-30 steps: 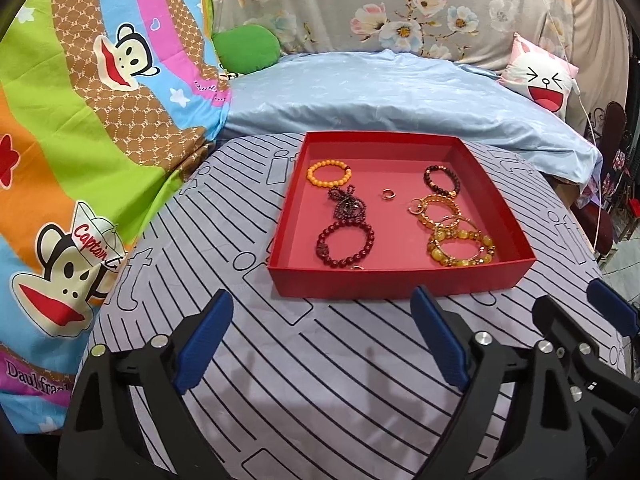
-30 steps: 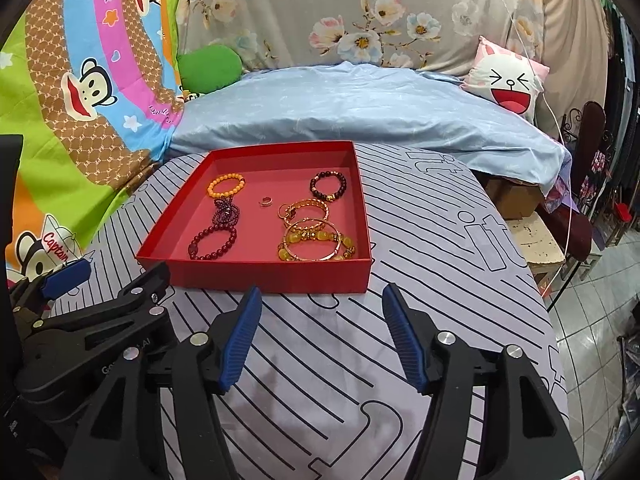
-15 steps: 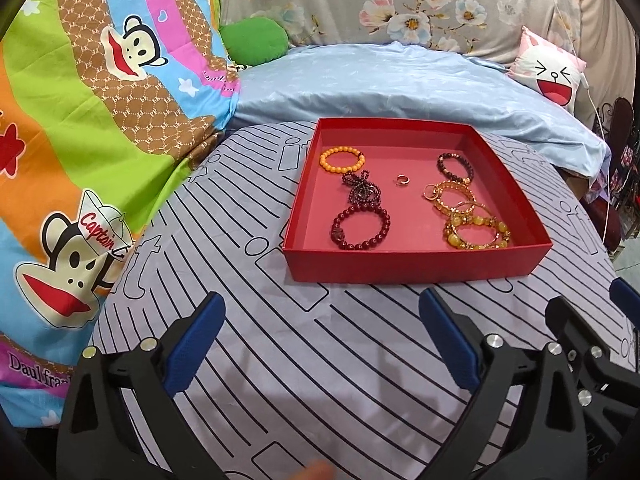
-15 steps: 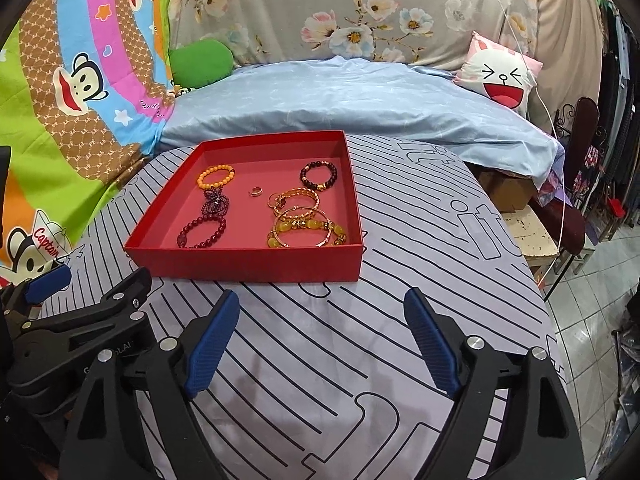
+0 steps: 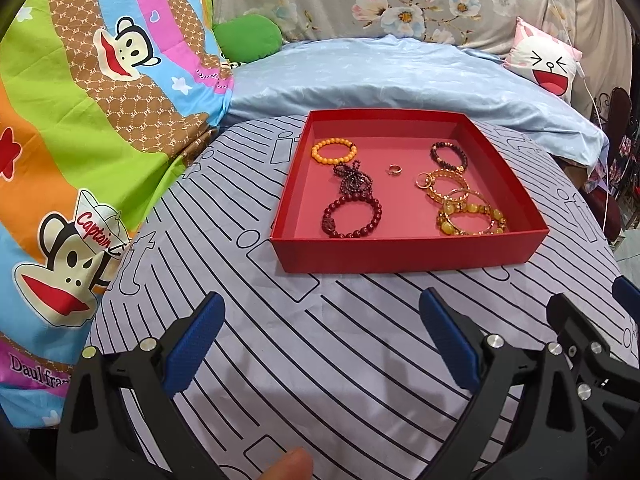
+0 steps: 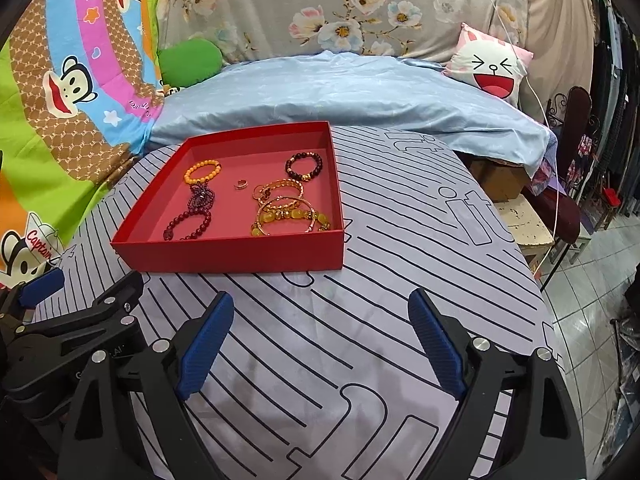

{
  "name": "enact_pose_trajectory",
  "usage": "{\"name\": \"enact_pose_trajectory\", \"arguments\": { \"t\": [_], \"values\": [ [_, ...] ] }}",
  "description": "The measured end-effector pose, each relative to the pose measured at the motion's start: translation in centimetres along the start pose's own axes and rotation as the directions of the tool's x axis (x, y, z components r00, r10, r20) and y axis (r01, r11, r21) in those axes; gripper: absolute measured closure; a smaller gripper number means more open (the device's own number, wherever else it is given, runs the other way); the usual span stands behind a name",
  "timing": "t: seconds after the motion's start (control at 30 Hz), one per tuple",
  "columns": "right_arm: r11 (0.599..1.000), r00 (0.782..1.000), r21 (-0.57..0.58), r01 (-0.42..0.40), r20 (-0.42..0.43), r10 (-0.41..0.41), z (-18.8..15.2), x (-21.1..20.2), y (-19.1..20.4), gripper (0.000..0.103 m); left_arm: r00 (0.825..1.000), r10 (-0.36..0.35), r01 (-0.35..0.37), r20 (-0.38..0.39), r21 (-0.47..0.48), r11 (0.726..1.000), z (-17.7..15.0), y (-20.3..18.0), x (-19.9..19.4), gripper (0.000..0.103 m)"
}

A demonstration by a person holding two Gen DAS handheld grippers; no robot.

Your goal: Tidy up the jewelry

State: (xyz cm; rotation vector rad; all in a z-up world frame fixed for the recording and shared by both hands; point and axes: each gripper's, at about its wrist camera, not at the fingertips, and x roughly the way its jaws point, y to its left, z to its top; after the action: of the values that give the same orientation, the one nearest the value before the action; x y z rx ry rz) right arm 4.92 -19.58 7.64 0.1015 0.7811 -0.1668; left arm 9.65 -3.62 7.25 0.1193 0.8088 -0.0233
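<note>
A shallow red tray (image 5: 400, 254) (image 6: 232, 254) lies on the striped table cover. It holds an orange bead bracelet (image 5: 334, 151), a dark purple bead string (image 5: 354, 178), a dark red bead bracelet (image 5: 352, 216), a small ring (image 5: 394, 169), a black bead bracelet (image 5: 448, 156), gold bangles (image 5: 446, 184) and a yellow bead bracelet (image 5: 472, 218). My left gripper (image 5: 320, 300) hangs open over the cover, short of the tray's front wall, with nothing between its fingers. Beside it, my right gripper (image 6: 320, 300) is opening its jaws, also with nothing between them.
A blue quilt (image 6: 340, 92) is heaped behind the table, with a green cushion (image 6: 188, 60) and a white cartoon pillow (image 6: 492, 68). A cartoon-monkey blanket (image 5: 80, 140) hangs at the left. The table edge drops to a tiled floor (image 6: 592, 320) on the right. A person's fingertip (image 5: 290, 464) shows at the bottom.
The right gripper's jaws have spread much wider. The left gripper's jaws have spread a little. Both hands stay in front of the tray.
</note>
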Motion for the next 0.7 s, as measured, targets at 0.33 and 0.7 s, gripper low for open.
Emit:
{"name": "enact_pose_trajectory", "arguments": {
  "t": [0.33,0.7],
  "values": [
    [1.0,1.0,0.002,-0.011,-0.01,0.011,-0.4,0.25,0.12,0.018,1.0,0.003,-0.003,-0.007,0.003,1.0,-0.44,0.24,0.07,0.009],
    [1.0,1.0,-0.002,-0.023,-0.021,0.023,-0.22,0.5,0.65,0.018,1.0,0.006,-0.006,-0.014,-0.016,1.0,-0.26,0.84,0.35,0.009]
  ]
}}
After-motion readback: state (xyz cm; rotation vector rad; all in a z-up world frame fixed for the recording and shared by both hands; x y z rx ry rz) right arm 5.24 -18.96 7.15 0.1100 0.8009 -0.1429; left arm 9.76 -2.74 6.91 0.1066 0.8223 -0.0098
